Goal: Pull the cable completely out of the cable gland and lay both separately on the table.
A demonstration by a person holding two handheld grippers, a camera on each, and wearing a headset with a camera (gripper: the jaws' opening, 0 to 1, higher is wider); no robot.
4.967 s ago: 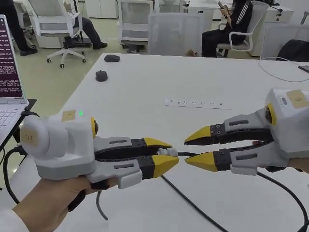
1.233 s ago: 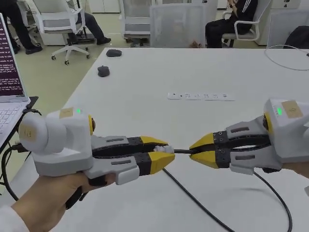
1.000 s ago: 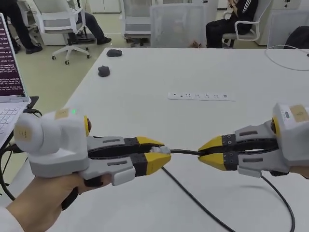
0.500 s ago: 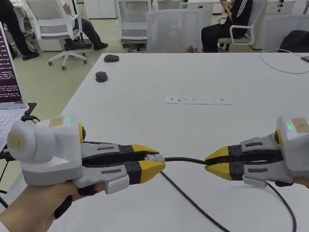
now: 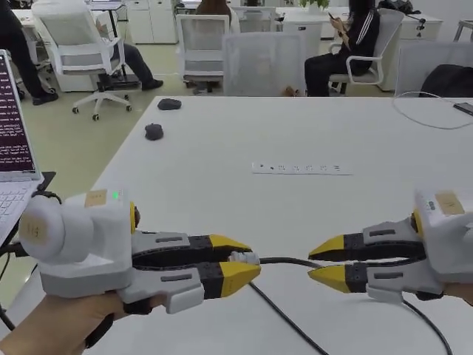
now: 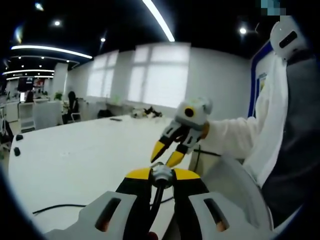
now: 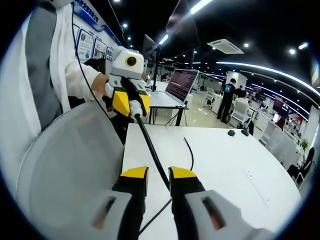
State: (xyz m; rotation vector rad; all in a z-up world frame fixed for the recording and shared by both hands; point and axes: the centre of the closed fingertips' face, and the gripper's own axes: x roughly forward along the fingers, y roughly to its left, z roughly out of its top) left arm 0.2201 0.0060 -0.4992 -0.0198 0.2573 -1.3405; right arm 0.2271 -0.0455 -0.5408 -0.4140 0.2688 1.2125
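Left tool (image 5: 253,257) clamped on gland (image 5: 242,258). Cable (image 5: 284,261) exits toward 3 o'clock, between the jaws of right tool (image 5: 319,262), which stand apart, not pinching. Pull now and I'd likely just slide along the jacket. Cable not yet out.

1. Two grippers: the left gripper (image 5: 253,259) and the right gripper (image 5: 315,265), one in each of a person's hands.
2. One black cable (image 5: 284,261) running between them.
3. One cable gland (image 5: 242,258), pale, at the left gripper's tips.
4. Two computer mice on the table (image 5: 222,185): a near mouse (image 5: 154,132) and a far mouse (image 5: 168,104).
5. One power strip (image 5: 295,168), white, lying mid-table.
6. One laptop (image 5: 11,133), at the left edge, with its screen lit.
7. One thin pale lead (image 5: 425,111), looped at the far right corner.
8. Office chairs (image 5: 74,33) beyond the table: at least four.
9. Other people (image 5: 347,37) seated at the back: at least two; any more are too cut off to count.
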